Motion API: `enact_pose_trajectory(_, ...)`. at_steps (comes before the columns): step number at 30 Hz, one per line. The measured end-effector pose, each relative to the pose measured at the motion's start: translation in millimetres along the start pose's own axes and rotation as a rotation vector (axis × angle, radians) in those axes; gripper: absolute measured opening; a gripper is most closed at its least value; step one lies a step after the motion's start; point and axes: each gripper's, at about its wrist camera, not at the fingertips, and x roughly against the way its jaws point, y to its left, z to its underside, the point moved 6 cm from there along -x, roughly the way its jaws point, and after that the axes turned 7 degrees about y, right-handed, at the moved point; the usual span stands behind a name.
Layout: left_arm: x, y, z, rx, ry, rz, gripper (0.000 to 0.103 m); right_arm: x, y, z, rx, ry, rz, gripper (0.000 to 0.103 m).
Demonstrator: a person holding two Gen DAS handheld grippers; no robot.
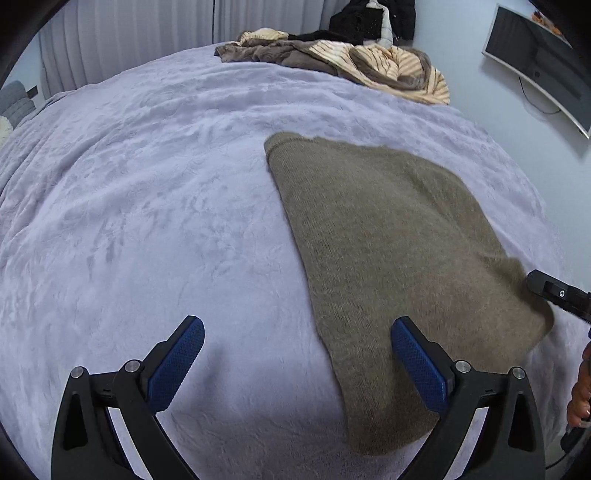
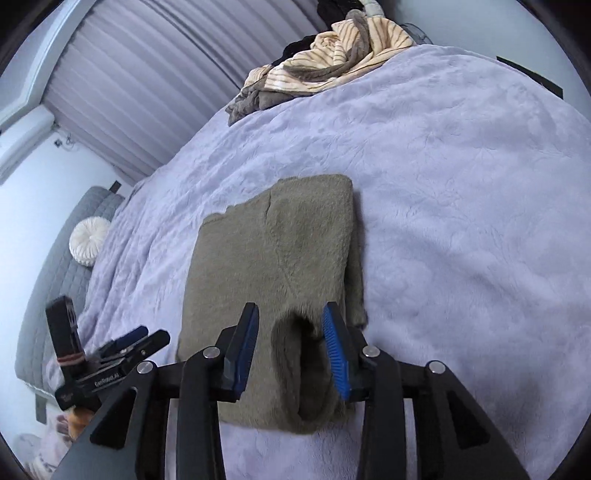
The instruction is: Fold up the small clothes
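From my left wrist camera, the left gripper (image 1: pixel 297 363) hangs just over the bed (image 1: pixel 147 221) with its jaws spread wide and nothing between them; the right-hand blue pad (image 1: pixel 421 365) sits over the near edge of the olive knit garment (image 1: pixel 388 258), though I cannot tell whether it touches the fabric. On my right wrist camera, the right gripper (image 2: pixel 291 349) has its jaws partly apart, straddling a raised fold at the near end of the garment (image 2: pixel 280 266); the pads are not pressed together, and I cannot tell if either one presses the cloth. The garment lies folded into a rough rectangle on the lavender plush blanket (image 2: pixel 461 221), nearer the bed's right side as the left view shows it. Past its far edge the blanket runs bare until a heap of striped cream and grey-brown clothes (image 1: pixel 332 59) at the far end of the bed. Beyond that are dark clothes (image 1: pixel 373 18) hanging by the wall, a wall-mounted screen (image 1: pixel 535 62) on the right, and pale vertical blinds (image 2: pixel 147 74) behind.
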Motion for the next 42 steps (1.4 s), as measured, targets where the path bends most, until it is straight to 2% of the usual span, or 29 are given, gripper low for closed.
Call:
enact_pose_trajectory(1,-5,-3,7,-0.009,0.011,-0.003,0.102,-3,0,6,0.035,0.005,0.055,0.039)
enact_pose_trajectory(3,-7,-3,17,-0.001,0.010,0.000,0.102,-6,-6,19,0.044,0.011,0.076,0.011)
enact_pose_trajectory(7,-9,1,29,0.016,0.022,0.003,0.102,-4,-32,36,-0.055,0.000,0.101,0.011)
enact_pose_trajectory(9,-10,4,32,0.030,0.032,-0.004,0.102,-16,-56,50,-0.109,0.051,0.179,0.005)
enact_pose_trajectory(10,-9,5,33,0.044,0.040,0.002,0.102,-19,-63,57,-0.141,0.065,0.150,0.005)
enact_pose_trajectory(12,-5,5,34,0.054,0.048,0.007,0.102,-8,-69,63,-0.194,0.025,0.083,0.004)
enact_pose_trajectory(15,1,1,34,0.021,0.044,-0.024,0.102,19,-64,58,-0.173,-0.033,0.123,0.008)
enact_pose_trajectory(18,1,-2,35,0.008,0.044,-0.053,0.102,41,-45,46,-0.130,-0.099,0.061,0.012)
enact_pose_trajectory(19,0,-2,37,0.019,0.050,-0.052,0.102,41,-36,42,-0.105,-0.094,0.034,0.017)
enact_pose_trajectory(20,0,-1,38,0.029,0.055,-0.047,0.102,39,-29,41,-0.083,-0.079,0.028,0.034)
enact_pose_trajectory(21,0,0,39,0.040,0.061,-0.040,0.102,35,-21,40,-0.058,-0.066,0.027,0.041)
enact_pose_trajectory(22,1,1,41,0.049,0.066,-0.035,0.102,32,-15,42,-0.037,-0.056,0.023,0.041)
enact_pose_trajectory(23,2,2,43,0.057,0.073,-0.031,0.102,27,-10,44,-0.010,-0.042,0.027,0.036)
enact_pose_trajectory(24,3,3,44,0.064,0.079,-0.025,0.102,22,-8,47,0.004,-0.026,0.052,0.023)
enact_pose_trajectory(26,7,2,47,0.067,0.087,-0.018,0.102,4,-15,56,0.002,0.034,0.119,0.017)
enact_pose_trajectory(28,12,0,49,0.054,0.087,-0.031,0.102,-5,-31,63,-0.066,0.044,0.100,0.017)
enact_pose_trajectory(30,17,-2,51,0.038,0.082,-0.042,0.102,-2,-44,68,-0.166,0.037,0.022,0.017)
enact_pose_trajectory(32,21,-4,53,0.027,0.084,-0.048,0.102,0,-49,72,-0.194,0.046,-0.001,0.019)
enact_pose_trajectory(39,43,-11,64,0.039,0.047,-0.032,0.102,18,-34,81,-0.153,0.068,0.069,0.021)
enact_pose_trajectory(42,55,-11,72,0.041,0.031,-0.033,0.102,36,-31,86,-0.155,0.047,0.102,0.023)
